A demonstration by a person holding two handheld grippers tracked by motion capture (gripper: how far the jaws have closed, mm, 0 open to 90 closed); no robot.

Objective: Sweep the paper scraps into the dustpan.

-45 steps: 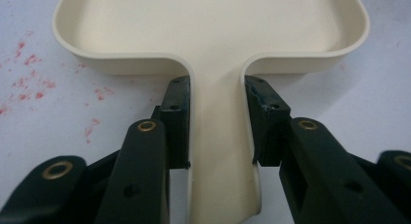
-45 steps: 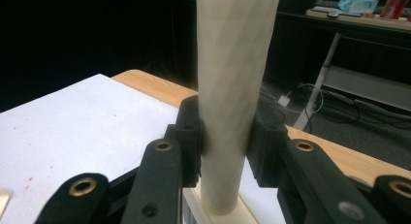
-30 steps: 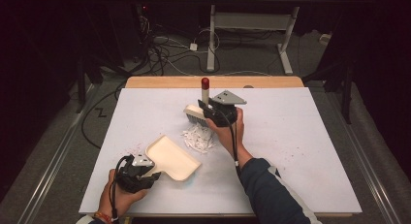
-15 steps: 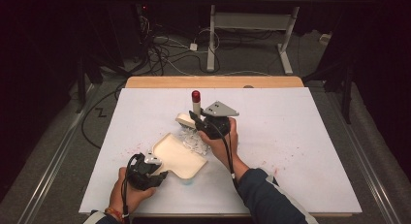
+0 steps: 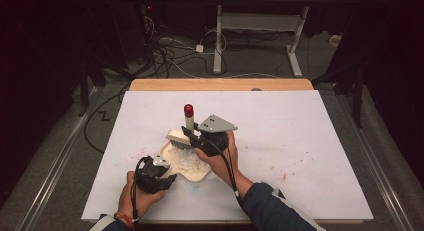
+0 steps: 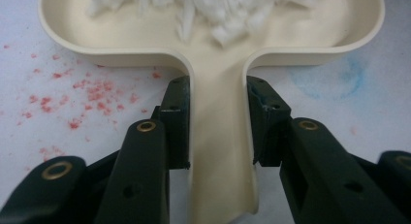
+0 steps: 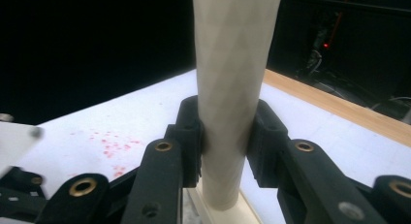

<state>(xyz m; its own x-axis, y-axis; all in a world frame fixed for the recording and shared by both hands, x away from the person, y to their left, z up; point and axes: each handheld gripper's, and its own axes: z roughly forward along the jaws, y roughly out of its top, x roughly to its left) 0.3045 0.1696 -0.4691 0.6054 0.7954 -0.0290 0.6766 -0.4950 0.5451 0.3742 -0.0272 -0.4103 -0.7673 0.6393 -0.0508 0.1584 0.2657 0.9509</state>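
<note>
Two tools were in play: a cream dustpan (image 5: pixel 187 163) clamped by its handle in the left gripper (image 5: pixel 167 173), and a small brush (image 5: pixel 181 137) with a red-capped handle pinched upright in the right gripper (image 5: pixel 192 136). Both sets of jaws were closed tight on those handles; the left gripper view showed the pads pressing either side of the dustpan's stem (image 6: pixel 220 151), and the right gripper view showed the pale brush handle (image 7: pixel 232 88) squeezed between its pads.

Compared with a second earlier, the brush had come toward the person's side of the white table (image 5: pixel 310 141), from out near the middle to the far lip of the pan. The pile of white shreds (image 6: pixel 218 10) that had lain loose on the table between brush and pan now sat inside the pan. The pan itself had slid only a little toward the brush. To my eye the sweep was all but finished, with lifting the pan or chasing stray bits left.

Much stayed out of sight, though. The bristles were tucked behind the right gripper and hand from above, so I could not tell whether they touched the pan's edge. The pan's front lip was cut off at the top of the left gripper view, and any shreds left beyond it could not be made out. Faint red specks (image 6: pixel 92 98) and a blue smudge (image 6: pixel 334 73) marked the table surface beside the pan; they looked like stains rather than debris.
</note>
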